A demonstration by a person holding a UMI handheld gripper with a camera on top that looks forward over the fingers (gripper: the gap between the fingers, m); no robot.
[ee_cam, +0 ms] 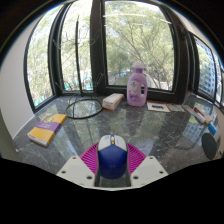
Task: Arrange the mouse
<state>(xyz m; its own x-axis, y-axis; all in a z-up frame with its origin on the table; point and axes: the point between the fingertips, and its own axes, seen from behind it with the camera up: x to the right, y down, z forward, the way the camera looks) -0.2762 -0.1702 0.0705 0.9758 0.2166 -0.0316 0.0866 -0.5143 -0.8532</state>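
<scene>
You have the mouse (pixel 112 156) clamped between the pads of your hand-held gripper (pixel 112 163) at the bottom centre of the frame; pickup looks done, placing it on the counter (pixel 150 122) remains.

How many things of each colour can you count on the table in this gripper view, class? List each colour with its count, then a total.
Blue and white: 1, the mouse, between the tongs
Pink: 1, the bottle
Yellow: 1, the sponge
Tan: 1, the block
Total: 4
</scene>
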